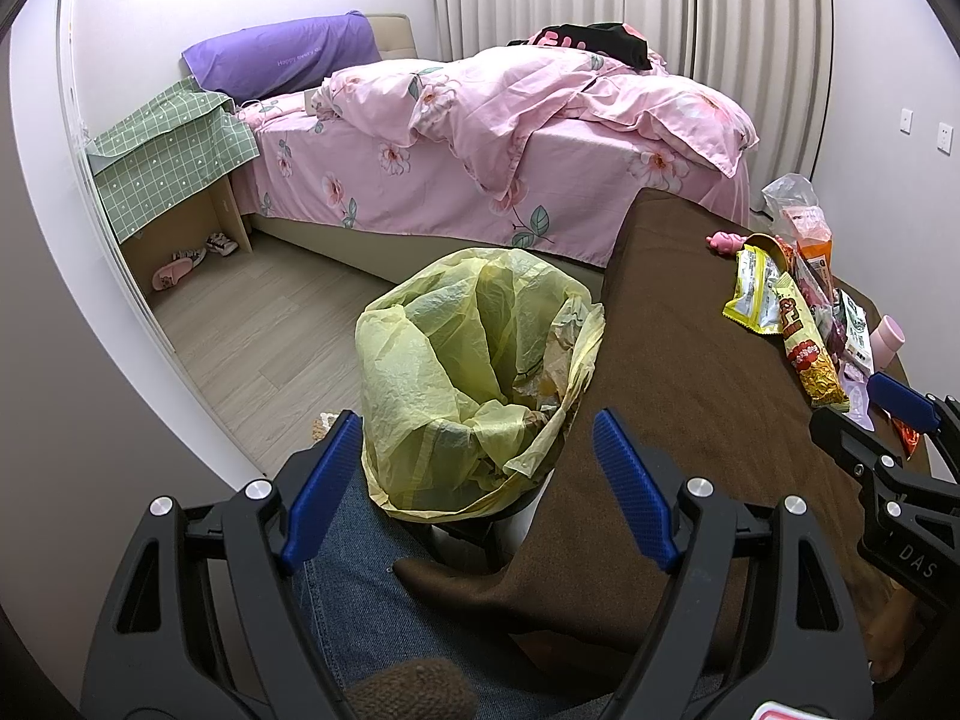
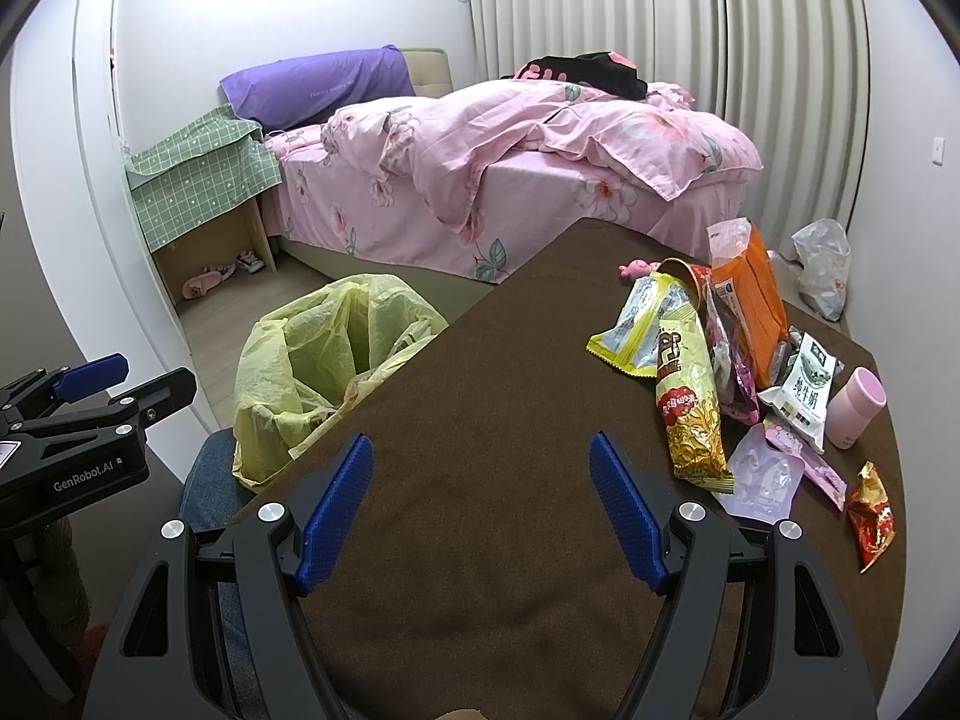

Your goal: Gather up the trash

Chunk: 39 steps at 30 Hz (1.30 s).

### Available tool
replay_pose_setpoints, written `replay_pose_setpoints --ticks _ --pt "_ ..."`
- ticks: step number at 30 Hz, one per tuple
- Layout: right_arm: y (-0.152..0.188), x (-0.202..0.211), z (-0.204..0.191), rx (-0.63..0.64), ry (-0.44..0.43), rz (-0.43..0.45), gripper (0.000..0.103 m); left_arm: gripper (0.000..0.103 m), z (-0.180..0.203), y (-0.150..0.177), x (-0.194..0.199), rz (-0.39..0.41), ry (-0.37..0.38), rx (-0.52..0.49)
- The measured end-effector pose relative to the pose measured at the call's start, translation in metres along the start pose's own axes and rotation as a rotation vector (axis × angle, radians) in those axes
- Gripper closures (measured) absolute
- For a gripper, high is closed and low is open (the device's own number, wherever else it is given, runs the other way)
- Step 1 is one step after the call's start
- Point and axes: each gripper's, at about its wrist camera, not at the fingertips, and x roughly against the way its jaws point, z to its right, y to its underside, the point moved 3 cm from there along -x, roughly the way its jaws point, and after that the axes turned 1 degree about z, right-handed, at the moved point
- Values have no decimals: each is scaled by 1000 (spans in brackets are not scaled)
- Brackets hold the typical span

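Note:
A bin lined with a yellow bag (image 1: 474,372) stands on the floor left of the brown-clothed table (image 1: 690,360); it also shows in the right wrist view (image 2: 324,372). My left gripper (image 1: 474,450) is open and empty, hovering over the bin's near rim. My right gripper (image 2: 480,474) is open and empty above bare cloth (image 2: 480,372). Snack wrappers lie at the table's right: a long yellow packet (image 2: 690,414), a yellow-edged silver wrapper (image 2: 645,324), an orange bag (image 2: 756,294), a white milk pouch (image 2: 801,396), a red crumpled wrapper (image 2: 870,516).
A pink cup (image 2: 855,408) and a small pink toy (image 2: 639,268) sit among the wrappers. A pink bed (image 2: 510,168) stands behind the table, a green-covered bedside stand (image 2: 198,180) to its left. A white plastic bag (image 2: 822,267) lies by the far wall.

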Motion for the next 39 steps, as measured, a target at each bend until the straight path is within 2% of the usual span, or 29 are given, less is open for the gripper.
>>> replay_pose_setpoints --ticks 12,16,20,25,28,32,34,35,37,39 --pt "-1 1 1 0 1 1 32 28 0 0 0 2 -1 -1" --pt "-7 4 6 10 35 25 32 28 -3 -5 1 18 11 -13" --pt "-8 9 34 -9 78 53 32 28 9 -15 -7 46 50 -36" --pt "-10 12 77 -52 158 70 32 28 41 -24 -24 71 150 -111" --pt "-5 14 109 -77 222 73 32 28 67 -28 -42 39 237 -155" --pt "8 18 159 -124 311 65 32 27 103 -32 -67 2 317 -182" --pt "16 20 181 -140 337 55 32 25 120 -34 -76 6 348 -185" --pt "23 21 198 -148 359 44 32 21 131 -35 -81 13 365 -193" --pt "35 21 220 -155 394 20 32 20 157 -36 -91 35 382 -248" --pt "43 20 240 -163 410 2 32 20 177 -35 -101 3 407 -292"
